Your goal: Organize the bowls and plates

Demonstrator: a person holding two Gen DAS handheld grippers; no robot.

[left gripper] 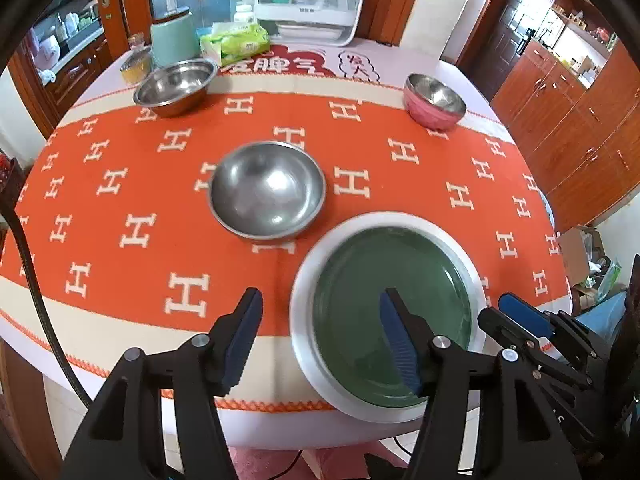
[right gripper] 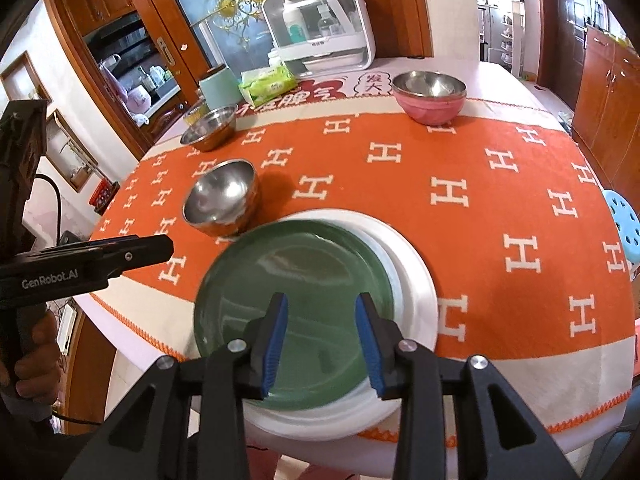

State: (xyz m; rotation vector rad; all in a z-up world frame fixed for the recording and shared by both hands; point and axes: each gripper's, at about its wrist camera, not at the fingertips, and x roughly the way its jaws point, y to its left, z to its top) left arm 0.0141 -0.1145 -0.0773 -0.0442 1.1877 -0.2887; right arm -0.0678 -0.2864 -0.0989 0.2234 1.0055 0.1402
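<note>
Plates are stacked at the near edge of the table [left gripper: 120, 208]: green plate [right gripper: 296, 300] face up on the white plate [right gripper: 416, 280], sitting off-centre toward its left. Both are round, so no long axis. Left gripper [left gripper: 320, 340] and right gripper [right gripper: 322, 340] hang open above, holding nothing. I'd grab the near steel bowl [left gripper: 267, 189] by its rim next, keeping it level.

White plate [right gripper: 416, 280] largely hidden beneath green plate [right gripper: 296, 300]
</note>
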